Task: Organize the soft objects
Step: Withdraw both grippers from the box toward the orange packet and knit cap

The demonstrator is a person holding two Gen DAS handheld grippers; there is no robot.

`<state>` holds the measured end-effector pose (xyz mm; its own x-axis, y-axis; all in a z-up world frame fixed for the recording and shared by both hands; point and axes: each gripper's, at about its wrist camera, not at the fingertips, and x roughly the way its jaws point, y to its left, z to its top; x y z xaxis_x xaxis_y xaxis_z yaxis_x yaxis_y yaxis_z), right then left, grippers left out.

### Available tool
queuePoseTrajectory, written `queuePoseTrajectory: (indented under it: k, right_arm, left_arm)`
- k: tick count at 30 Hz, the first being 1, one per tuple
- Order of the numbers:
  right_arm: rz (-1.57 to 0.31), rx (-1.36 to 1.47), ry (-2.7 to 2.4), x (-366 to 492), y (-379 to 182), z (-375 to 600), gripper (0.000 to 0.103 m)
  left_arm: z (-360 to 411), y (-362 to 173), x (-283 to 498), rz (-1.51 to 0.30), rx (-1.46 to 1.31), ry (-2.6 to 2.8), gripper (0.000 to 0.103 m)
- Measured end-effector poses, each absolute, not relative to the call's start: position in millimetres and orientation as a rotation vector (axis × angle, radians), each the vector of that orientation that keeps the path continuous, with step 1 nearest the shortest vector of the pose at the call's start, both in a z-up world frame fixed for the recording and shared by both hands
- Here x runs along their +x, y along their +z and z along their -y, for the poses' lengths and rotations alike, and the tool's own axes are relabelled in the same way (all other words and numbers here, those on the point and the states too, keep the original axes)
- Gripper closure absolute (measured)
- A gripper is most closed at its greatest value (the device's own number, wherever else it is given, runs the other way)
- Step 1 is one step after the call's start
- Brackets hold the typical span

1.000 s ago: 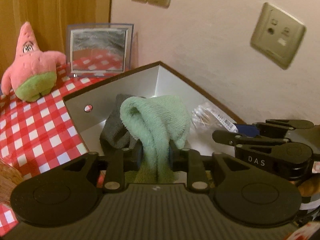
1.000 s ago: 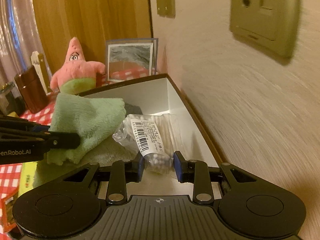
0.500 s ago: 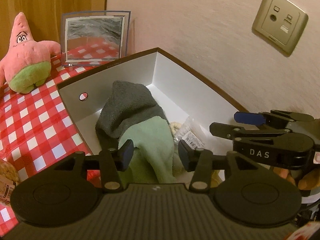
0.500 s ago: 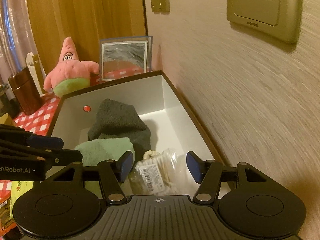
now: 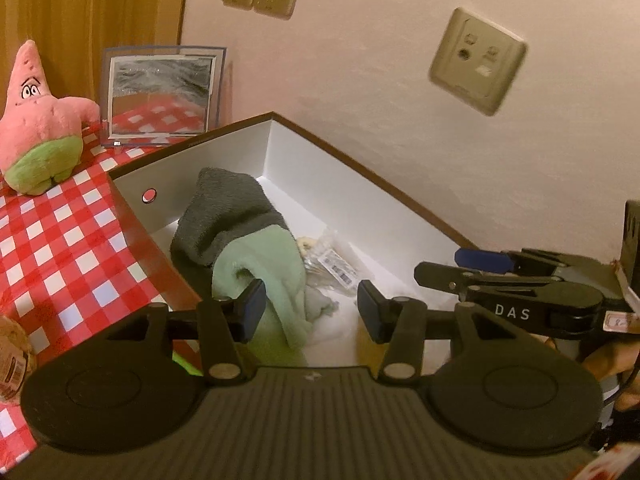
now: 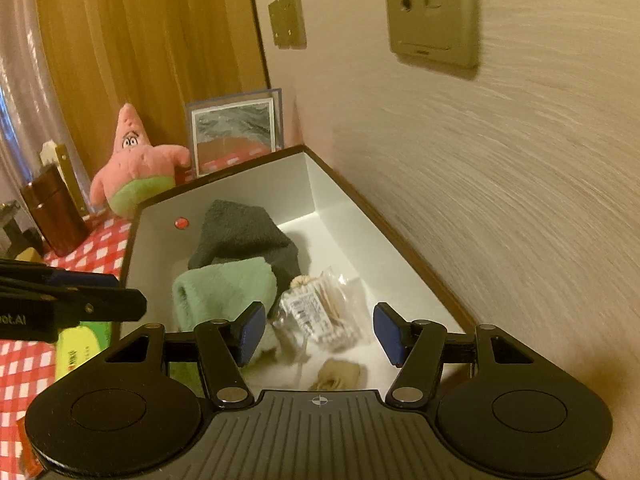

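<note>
A white-lined box with a brown rim stands against the wall. In it lie a dark grey towel, a light green towel and a clear bag of cotton swabs. A small beige cloth lies near the box's front. My left gripper is open just above the green towel, holding nothing. My right gripper is open over the swab bag, nothing between its pads; it shows in the left wrist view at the right.
A pink starfish plush sits on the red checked tablecloth, beside a framed picture. A brown container and green packet lie left of the box. Wall sockets hang above.
Both grippers opened and drew back from the box. The green towel left my left jaws and lies in the box; the swab bag left my right jaws and lies beside it.
</note>
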<state>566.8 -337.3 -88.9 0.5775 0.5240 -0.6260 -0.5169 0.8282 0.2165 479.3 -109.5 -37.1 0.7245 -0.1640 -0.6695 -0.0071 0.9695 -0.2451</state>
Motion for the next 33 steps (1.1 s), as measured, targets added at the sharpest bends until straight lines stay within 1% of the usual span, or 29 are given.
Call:
queuePoseTrajectory:
  k: [9, 12, 19, 26, 33]
  right_arm:
    - [-0.705, 0.065, 0.564, 504, -65, 356, 0.043]
    - [-0.692, 0.08, 0.559, 481, -56, 357, 0.043]
    - [-0.689, 0.098, 0.562, 432, -45, 352, 0.043]
    - [-0.722, 0.116, 0.571, 385, -47, 342, 0.043]
    - [-0.777, 0.109, 0.583, 348, -57, 322, 0.043]
  left_arm:
    - [100, -15, 421, -0.713, -0.241, -0.127, 0.054]
    - [92, -11, 400, -0.707, -0.246, -0.142, 0.052]
    - [74, -4, 348, -0.687, -0.221, -0.164, 0.052]
    - [50, -6, 299, -0.695, -0.216, -0.164, 0.052]
    - [23, -23, 259, -0.735, -0.197, -0.109, 0.052]
